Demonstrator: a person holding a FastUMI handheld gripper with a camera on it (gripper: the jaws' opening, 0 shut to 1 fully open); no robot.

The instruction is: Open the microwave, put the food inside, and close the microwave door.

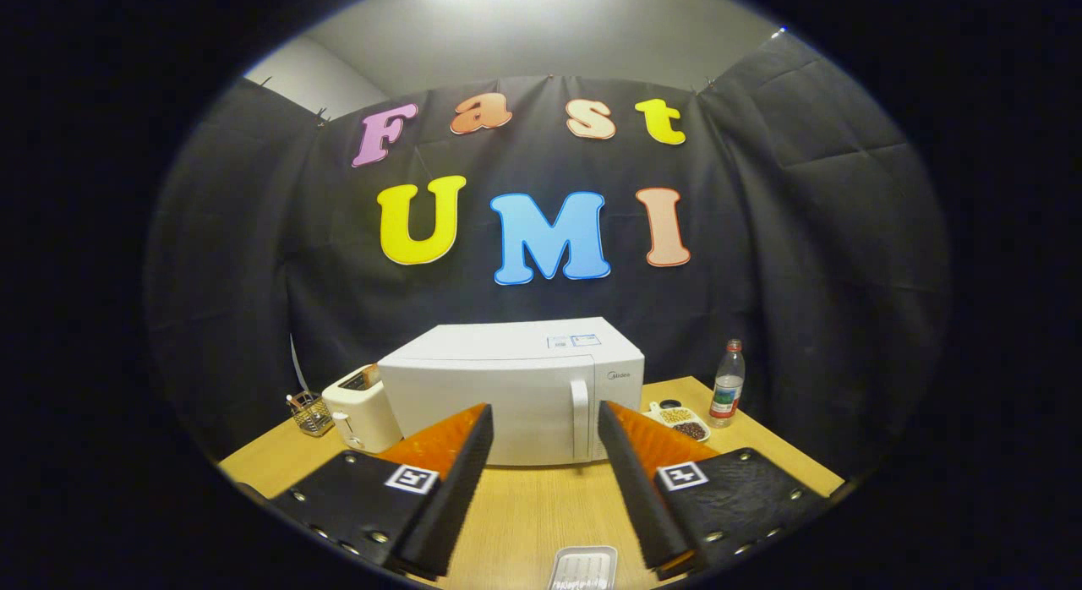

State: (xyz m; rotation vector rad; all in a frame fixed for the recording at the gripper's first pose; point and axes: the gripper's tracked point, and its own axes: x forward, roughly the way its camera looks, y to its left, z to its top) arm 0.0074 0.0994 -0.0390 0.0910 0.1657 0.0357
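Gripper [541, 429] fingers stand wide apart and hold nothing, hovering over the wooden table [541, 505] short of the microwave [507, 387]. Its door is closed, with the vertical handle [580, 421] showing just beyond and between my fingers. A white food tray [583, 566] lies on the near table edge, below my fingers. I judge the opening step is in hand: next I must move forward and catch that handle.
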